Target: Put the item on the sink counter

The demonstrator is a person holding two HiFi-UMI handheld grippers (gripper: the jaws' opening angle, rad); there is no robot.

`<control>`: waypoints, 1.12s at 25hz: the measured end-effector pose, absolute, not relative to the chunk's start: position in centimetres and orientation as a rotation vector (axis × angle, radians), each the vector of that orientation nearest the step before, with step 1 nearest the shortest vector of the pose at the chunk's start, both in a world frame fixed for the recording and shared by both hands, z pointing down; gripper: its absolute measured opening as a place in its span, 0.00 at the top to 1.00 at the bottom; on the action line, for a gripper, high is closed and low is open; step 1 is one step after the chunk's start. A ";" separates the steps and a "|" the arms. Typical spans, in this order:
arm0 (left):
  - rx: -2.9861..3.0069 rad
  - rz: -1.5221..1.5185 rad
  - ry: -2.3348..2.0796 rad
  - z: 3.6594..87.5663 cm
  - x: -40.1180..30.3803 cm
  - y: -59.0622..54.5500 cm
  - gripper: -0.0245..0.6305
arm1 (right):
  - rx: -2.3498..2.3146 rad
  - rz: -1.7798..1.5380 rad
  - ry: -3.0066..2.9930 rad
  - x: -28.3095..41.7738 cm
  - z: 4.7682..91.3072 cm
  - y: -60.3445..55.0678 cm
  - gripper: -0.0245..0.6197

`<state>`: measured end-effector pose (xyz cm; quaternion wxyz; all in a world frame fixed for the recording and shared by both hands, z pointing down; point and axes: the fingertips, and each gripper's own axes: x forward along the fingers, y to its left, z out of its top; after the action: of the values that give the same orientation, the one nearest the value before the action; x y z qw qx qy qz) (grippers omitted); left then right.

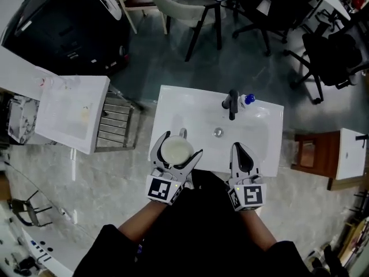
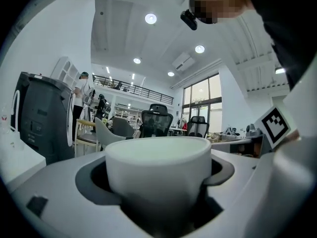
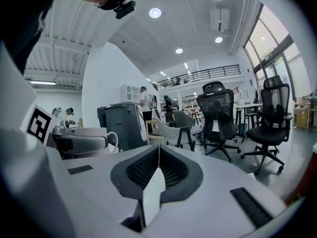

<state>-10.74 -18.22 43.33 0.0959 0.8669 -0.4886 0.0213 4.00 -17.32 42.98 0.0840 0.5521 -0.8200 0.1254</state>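
Observation:
A white mug [image 1: 176,150] sits between the jaws of my left gripper [image 1: 179,145], which is shut on its body. The mug hangs over the front left part of the white sink counter [image 1: 173,105], its handle pointing away from me. In the left gripper view the mug [image 2: 158,167] fills the gap between the grey pads. My right gripper [image 1: 242,153] is shut with nothing in it, over the front right of the basin. The right gripper view shows its jaws closed together [image 3: 157,155], and the mug [image 3: 91,132] off to the left.
A black faucet [image 1: 232,103] and a small blue object [image 1: 249,99] stand at the back of the counter. The drain [image 1: 218,132] lies mid-basin. A white table [image 1: 72,111] with a metal rack stands left, a wooden stool [image 1: 311,154] right, office chairs [image 1: 271,10] beyond.

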 end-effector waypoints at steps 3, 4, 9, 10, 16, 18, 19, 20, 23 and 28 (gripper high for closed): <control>2.582 0.068 -1.464 44.2 -9.5 -21.5 0.26 | 1.638 0.379 -2.439 5.3 44.0 -19.9 0.91; 2.581 0.067 -1.460 44.6 -9.0 -22.5 0.26 | 1.623 0.381 -2.442 5.5 44.6 -20.5 0.91; 2.587 0.094 -1.447 47.4 -6.8 -26.8 0.26 | 1.575 0.395 -2.459 6.0 46.1 -23.6 0.91; 2.588 0.099 -1.447 48.0 -6.3 -27.6 0.26 | 1.570 0.396 -2.458 6.2 46.4 -24.2 0.91; 2.549 0.126 -1.453 52.0 -4.6 -32.1 0.26 | 1.571 0.419 -2.452 7.5 47.6 -27.3 0.91; 2.546 0.154 -1.453 53.2 -4.0 -33.5 0.26 | 1.561 0.426 -2.445 8.0 48.3 -28.1 0.91; 2.555 0.167 -1.454 53.8 -3.8 -34.2 0.26 | 1.556 0.424 -2.445 8.2 48.5 -28.5 0.91; 2.565 0.170 -1.452 54.4 -3.5 -34.9 0.26 | 1.553 0.413 -2.448 8.4 48.7 -29.1 0.91; 2.570 0.130 -1.428 55.8 -2.9 -36.6 0.26 | 1.567 0.371 -2.462 8.4 48.6 -30.5 0.91; 2.609 0.203 -1.360 58.4 -1.3 -38.3 0.26 | 1.553 0.426 -2.438 8.0 49.8 -31.9 0.91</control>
<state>-1.31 -38.34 58.36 0.0961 0.8806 -0.4589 0.0686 8.04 -31.90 49.84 0.1098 0.5284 -0.8293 0.1448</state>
